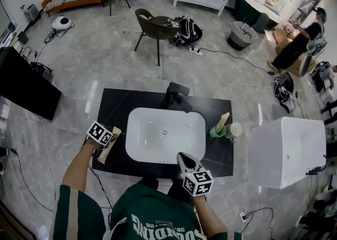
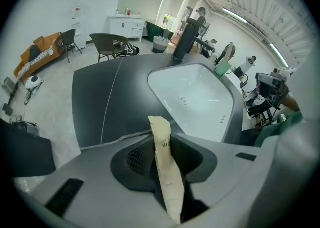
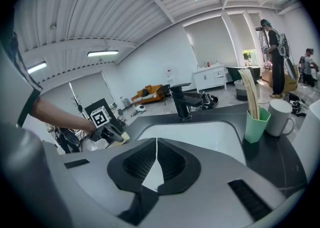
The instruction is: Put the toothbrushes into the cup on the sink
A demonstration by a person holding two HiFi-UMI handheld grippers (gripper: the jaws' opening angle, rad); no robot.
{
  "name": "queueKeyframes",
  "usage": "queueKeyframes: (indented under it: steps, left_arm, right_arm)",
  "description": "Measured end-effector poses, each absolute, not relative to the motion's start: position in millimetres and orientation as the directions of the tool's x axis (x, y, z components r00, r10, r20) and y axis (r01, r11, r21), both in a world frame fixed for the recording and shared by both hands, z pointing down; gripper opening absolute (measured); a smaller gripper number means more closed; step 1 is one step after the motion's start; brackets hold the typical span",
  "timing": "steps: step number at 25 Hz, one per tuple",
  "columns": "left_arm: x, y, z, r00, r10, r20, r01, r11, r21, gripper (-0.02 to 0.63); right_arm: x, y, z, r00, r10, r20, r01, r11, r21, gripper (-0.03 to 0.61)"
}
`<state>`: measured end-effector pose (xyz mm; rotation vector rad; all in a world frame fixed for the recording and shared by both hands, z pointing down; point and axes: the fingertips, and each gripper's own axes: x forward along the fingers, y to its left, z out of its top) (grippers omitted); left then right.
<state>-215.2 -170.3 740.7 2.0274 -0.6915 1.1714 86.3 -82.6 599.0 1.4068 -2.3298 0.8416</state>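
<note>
Green cup [image 3: 256, 125] w/ wrapped toothbrush [image 3: 249, 92] inside, white mug [image 3: 279, 118] beside.

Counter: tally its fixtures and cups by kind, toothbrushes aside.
Sink: 1
Faucet: 1
Green cup: 1
White mug: 1
Total: 4

The left tool [image 1: 105, 148] apparently grips a wrapped toothbrush [image 1: 112, 139].
</note>
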Motion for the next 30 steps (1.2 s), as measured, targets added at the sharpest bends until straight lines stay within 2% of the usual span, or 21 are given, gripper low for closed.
queueKeyframes:
  steps: [8,18,30]
  left_arm:
    - [-152.4,-183.0,705.0,0.615,-0.131,0.778,-0.648,-0.645,0.404,0.092]
    - [-73.6,-190.8,677.6,0.701,-0.104,0.705,-0.523,-0.747,0.411,0.077]
    - [55.2,-184.2,615.7,0.836,-0.042,0.548,-0.318,-0.850,0.420,0.071]
  right_arm:
    - [94.3,-81.4,597.7,-0.475,-0.713,0.517,-0.878,0.340,-0.338,0.041]
    - [117.9,-80.4,596.1,-0.435,-0.737,0.517,-0.896,0.297,-0.330,0.041]
    - [155.4,-74.1,592.4,-0.363,-0.780,0.509,-0.922,0.221,-0.319,0.041]
